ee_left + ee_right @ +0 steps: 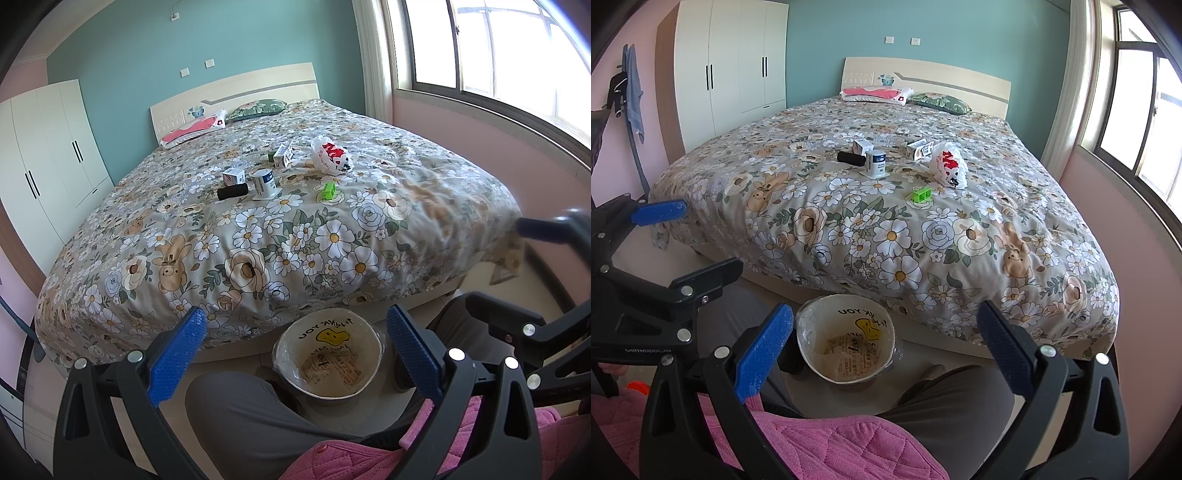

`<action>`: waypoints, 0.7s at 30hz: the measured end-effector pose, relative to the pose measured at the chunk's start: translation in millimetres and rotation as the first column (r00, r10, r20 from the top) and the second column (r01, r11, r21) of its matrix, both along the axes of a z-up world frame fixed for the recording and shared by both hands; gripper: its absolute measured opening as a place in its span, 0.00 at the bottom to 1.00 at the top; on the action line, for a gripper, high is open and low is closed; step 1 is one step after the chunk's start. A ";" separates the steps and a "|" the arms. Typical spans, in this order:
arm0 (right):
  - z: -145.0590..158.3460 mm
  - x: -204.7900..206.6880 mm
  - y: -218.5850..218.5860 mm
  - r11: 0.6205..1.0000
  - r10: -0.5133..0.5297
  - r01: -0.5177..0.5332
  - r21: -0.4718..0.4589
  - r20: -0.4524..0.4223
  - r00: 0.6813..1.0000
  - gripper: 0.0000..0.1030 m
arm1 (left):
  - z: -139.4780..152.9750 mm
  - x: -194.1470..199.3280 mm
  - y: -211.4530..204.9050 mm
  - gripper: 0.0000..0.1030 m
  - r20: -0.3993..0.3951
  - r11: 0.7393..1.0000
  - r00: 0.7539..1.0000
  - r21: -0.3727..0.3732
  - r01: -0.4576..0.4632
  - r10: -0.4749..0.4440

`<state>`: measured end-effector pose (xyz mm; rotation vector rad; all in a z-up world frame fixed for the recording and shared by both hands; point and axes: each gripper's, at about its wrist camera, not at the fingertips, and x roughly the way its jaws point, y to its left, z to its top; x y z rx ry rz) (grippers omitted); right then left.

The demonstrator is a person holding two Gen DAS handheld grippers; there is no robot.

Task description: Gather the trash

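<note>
Grippers: left gripper [295,343] and right gripper [886,339] are both hovering low at the foot of the bed, each with its blue-padded fingers spread wide and gripping nothing.
Left fingers [177,354]: framing the trash bin in the left wrist view, with the bin sitting in the gap between them but not touching either pad.
Right fingers [762,352]: standing apart the same way, the bin lying just beside the left pad in the right wrist view.
Trash bin [328,360]: sitting on the floor against the bed's foot, between the person's grey-trousered knees [236,410], lined with a clear bag that is showing a yellow smiley face and "THANK YOU" print.
Bed [258,240]: carrying a floral quilt, with the trash lying in a loose cluster near its middle, well apart from both grippers.
Black cylinder [232,192]: lying on its side at the cluster's left.
White and blue can [264,183]: standing upright just beside the cylinder.
Small white box [234,176]: resting just behind the cylinder.
Carton [283,154]: lying farther back, white with green.
Crumpled plastic bag [331,154]: sitting at the right of the cluster, white with red print.
Green plastic piece [328,191]: lying nearest the bed's foot, apart from the rest.
Pillows: pink pillow [195,128] and green floral pillow [258,109] are leaning near the headboard.
Wardrobe [48,147]: standing white against the wall, left of the bed.
</note>
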<state>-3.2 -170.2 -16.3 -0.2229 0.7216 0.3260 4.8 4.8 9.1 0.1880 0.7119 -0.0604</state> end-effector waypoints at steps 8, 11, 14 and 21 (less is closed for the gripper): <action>-1.0 0.9 0.6 1.000 0.001 -0.001 -0.001 -0.006 1.000 0.95 | -0.3 -3.3 1.6 0.96 -0.005 1.000 1.000 -0.002 0.000 0.000; -3.8 3.6 1.2 1.000 0.000 0.000 -0.002 -0.017 1.000 0.95 | -14.1 -3.7 4.3 0.96 -0.020 1.000 1.000 -0.013 -0.001 0.001; -8.6 8.7 2.4 1.000 0.003 -0.004 -0.009 -0.041 0.999 0.95 | -18.9 0.9 7.2 0.96 -0.038 0.999 0.999 -0.034 -0.002 0.000; -17.1 33.4 -1.5 1.000 0.014 -0.011 0.030 -0.111 0.994 0.95 | -24.5 23.4 11.5 0.96 -0.080 0.997 0.997 -0.069 -0.022 0.017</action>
